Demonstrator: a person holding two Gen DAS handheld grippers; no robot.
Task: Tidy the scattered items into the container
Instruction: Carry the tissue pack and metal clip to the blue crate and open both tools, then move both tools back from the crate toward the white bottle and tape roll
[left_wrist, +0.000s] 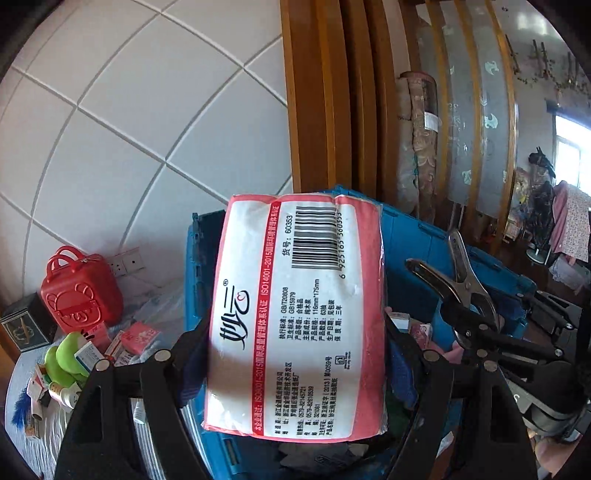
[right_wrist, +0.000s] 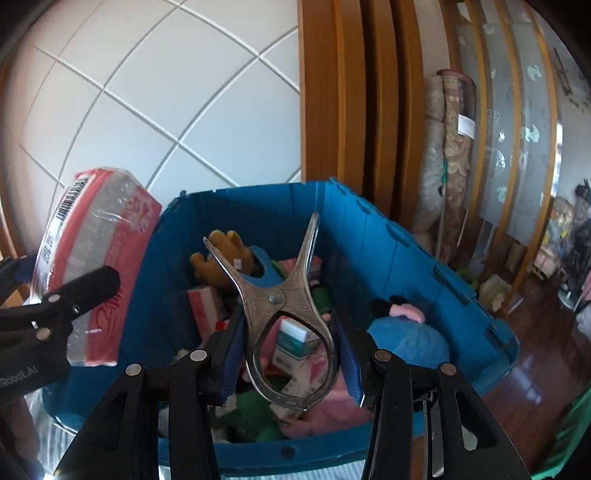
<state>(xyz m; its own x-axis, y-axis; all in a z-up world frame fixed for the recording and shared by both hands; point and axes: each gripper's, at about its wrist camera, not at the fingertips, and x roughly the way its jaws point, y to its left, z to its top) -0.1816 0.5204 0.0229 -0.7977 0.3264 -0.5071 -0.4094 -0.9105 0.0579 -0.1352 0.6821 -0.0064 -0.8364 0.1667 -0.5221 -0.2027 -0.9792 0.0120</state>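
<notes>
Left gripper (left_wrist: 295, 354) is closed on tissue pack (left_wrist: 295, 314), right gripper (right_wrist: 288, 365) on metal clamp (right_wrist: 284, 314), both held above blue bin (right_wrist: 406, 251) | bin is already well filled | small items (left_wrist: 74, 362) are left beside bin.

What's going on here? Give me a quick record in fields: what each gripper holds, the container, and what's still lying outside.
left gripper: shut on a tissue pack, pink and white, held above the crate's left side
right gripper: shut on a metal clamp, held over the crate
crate: blue, open, already holds soft toys and small boxes
left outside: red case, green toy, small boxes on the table
</notes>
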